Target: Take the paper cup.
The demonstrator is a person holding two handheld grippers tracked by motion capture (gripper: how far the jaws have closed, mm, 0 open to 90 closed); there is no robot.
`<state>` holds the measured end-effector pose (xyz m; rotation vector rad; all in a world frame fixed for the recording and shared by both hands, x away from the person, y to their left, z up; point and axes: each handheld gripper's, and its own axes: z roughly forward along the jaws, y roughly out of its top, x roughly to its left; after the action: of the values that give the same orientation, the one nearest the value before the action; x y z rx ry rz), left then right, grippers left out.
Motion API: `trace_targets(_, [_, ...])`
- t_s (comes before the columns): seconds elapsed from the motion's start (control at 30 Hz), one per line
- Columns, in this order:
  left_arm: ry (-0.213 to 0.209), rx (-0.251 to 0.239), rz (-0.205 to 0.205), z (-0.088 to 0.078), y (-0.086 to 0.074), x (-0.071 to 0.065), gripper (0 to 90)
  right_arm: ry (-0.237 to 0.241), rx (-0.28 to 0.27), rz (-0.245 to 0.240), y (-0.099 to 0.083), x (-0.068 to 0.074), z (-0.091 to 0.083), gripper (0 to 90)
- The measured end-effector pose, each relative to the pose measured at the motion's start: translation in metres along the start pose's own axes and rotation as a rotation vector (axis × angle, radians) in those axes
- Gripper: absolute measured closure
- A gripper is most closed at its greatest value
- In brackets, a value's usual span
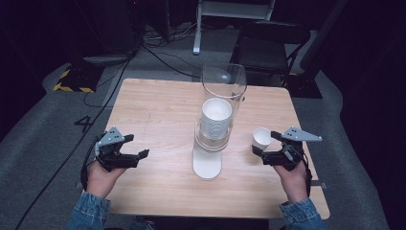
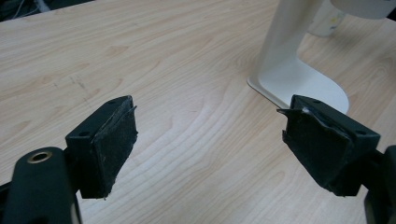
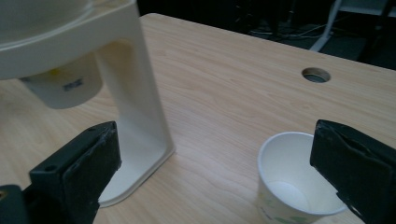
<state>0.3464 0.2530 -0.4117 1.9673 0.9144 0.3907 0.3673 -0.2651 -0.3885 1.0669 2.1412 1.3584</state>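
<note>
- Evidently between steps: paper cup [image 3: 292,179] upright on wooden table [image 1: 158,110], apart from cup dispenser [image 1: 214,129], near right gripper [image 1: 270,148].
- Right jaws spread wide, gripping nothing, cup just ahead, nearer one jaw than the other.
- Left gripper [image 1: 136,153] likewise wide apart and empty, low over bare wood beside dispenser foot [image 2: 303,81].
- Stack of cups [image 1: 216,117] seated in clear tube.
- Next, probably: centre on the cup and close gently, or reach under the dispenser for another.

Pale wood, white plastic, black jaws

The table [image 1: 158,115] is light woodgrain; the cup dispenser [image 1: 208,165] is cream-white with a clear tube; the paper cup [image 3: 292,179] is white with faint green print; sleeves [image 1: 88,211] are blue denim.
</note>
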Motion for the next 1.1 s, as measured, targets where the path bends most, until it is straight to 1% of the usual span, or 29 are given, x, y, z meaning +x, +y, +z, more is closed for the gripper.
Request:
trace_targets(0.03, [-0.007,-0.004,-0.005,0.000,0.000,-0.003,17.2,0.012,0.000,-0.012,0.000,0.004,0.000,2.4])
trace_targets(0.17, [-0.037,0.000,0.015,0.002,-0.001,-0.012,17.2,0.060,0.014,-0.055,-0.001,0.019,0.000,2.5])
trace_targets(0.2, [-0.046,0.002,0.011,0.003,-0.002,-0.015,17.1,0.095,0.014,-0.076,-0.002,0.026,0.000,2.7])
trace_targets(0.23, [-0.052,0.003,0.017,0.004,-0.003,-0.017,17.1,0.095,0.014,-0.076,-0.002,0.026,0.000,2.7])
trace_targets(0.3, [-0.062,0.006,0.027,0.005,-0.004,-0.022,17.2,0.146,0.014,-0.094,-0.005,0.034,0.001,3.8])
trace_targets(0.33, [-0.069,0.013,0.032,0.006,-0.005,-0.025,17.1,0.165,0.011,-0.110,-0.007,0.038,0.002,3.9])
trace_targets(0.4, [-0.082,0.018,0.037,0.008,-0.006,-0.030,17.2,0.187,0.018,-0.139,-0.010,0.047,0.004,3.9])
trace_targets(0.43, [-0.087,0.021,0.047,0.008,-0.007,-0.032,17.2,0.200,0.019,-0.150,-0.011,0.050,0.006,3.9])
trace_targets(0.47, [-0.097,0.021,0.045,0.009,-0.007,-0.035,17.2,0.207,0.025,-0.157,-0.013,0.053,0.007,4.1])
trace_targets(0.53, [-0.099,0.017,0.054,0.011,-0.009,-0.040,17.5,0.222,0.037,-0.163,-0.017,0.058,0.012,5.3])
trace_targets(0.63, [-0.113,0.006,0.050,0.012,-0.015,-0.048,17.9,0.228,0.059,-0.169,-0.023,0.064,0.018,9.0])
trace_targets(0.7, [-0.126,0.005,0.061,0.015,-0.018,-0.053,18.1,0.226,0.065,-0.184,-0.026,0.068,0.020,10.1])
trace_targets(0.73, [-0.144,0.008,0.047,0.017,-0.020,-0.056,18.2,0.224,0.067,-0.188,-0.028,0.069,0.021,10.4])
trace_targets(0.77, [-0.149,0.012,0.053,0.019,-0.021,-0.057,18.2,0.223,0.068,-0.189,-0.030,0.070,0.023,10.4])
trace_targets(0.83, [-0.158,0.008,0.049,0.021,-0.023,-0.060,18.5,0.213,0.090,-0.185,-0.037,0.070,0.030,10.5])
trace_targets(0.87, [-0.151,0.007,0.055,0.023,-0.024,-0.061,18.5,0.213,0.090,-0.185,-0.037,0.070,0.030,10.5])
trace_targets(0.93, [-0.144,-0.006,0.045,0.025,-0.026,-0.062,18.6,0.211,0.120,-0.156,-0.044,0.066,0.039,10.5])
trace_targets(0.97, [-0.149,-0.011,0.023,0.027,-0.028,-0.063,18.6,0.211,0.120,-0.156,-0.044,0.066,0.039,10.5])
trace_targets(1.03, [-0.136,-0.015,0.024,0.029,-0.029,-0.063,18.6,0.209,0.138,-0.140,-0.049,0.062,0.043,10.5])
trace_targets(1.07, [-0.127,-0.024,0.018,0.030,-0.031,-0.063,18.6,0.204,0.150,-0.136,-0.051,0.061,0.046,10.5])
trace_targets(1.1, [-0.119,-0.020,0.015,0.032,-0.032,-0.064,18.8,0.178,0.167,-0.130,-0.055,0.059,0.049,10.5])
